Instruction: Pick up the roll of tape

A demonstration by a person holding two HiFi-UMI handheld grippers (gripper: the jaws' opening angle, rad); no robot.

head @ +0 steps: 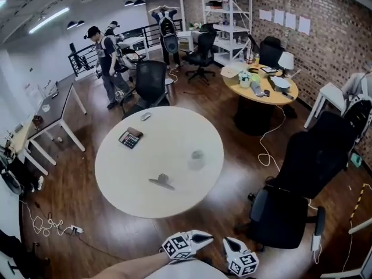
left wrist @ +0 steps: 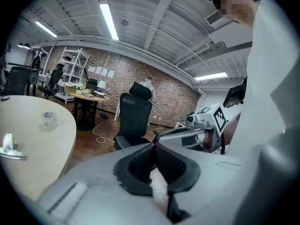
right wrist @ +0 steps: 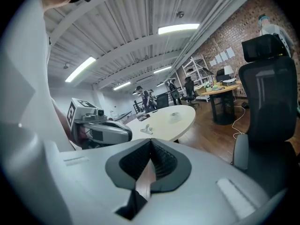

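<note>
1 tape roll [head: 197,157] on table [head: 174,127]

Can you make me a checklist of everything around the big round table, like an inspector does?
Surface: round white table on a wooden floor.
Job's things: roll of tape, clear, lying on the table, untouched.
Clutter: calculator, small grey object and small metal object, all apart from the tape.
Grippers: left gripper and right gripper both shut, empty, short of the table.
Cables: white cable on the floor right of the table; more cables at the left.
Surroundings: black chair nearby; people standing far off; brick wall.
</note>
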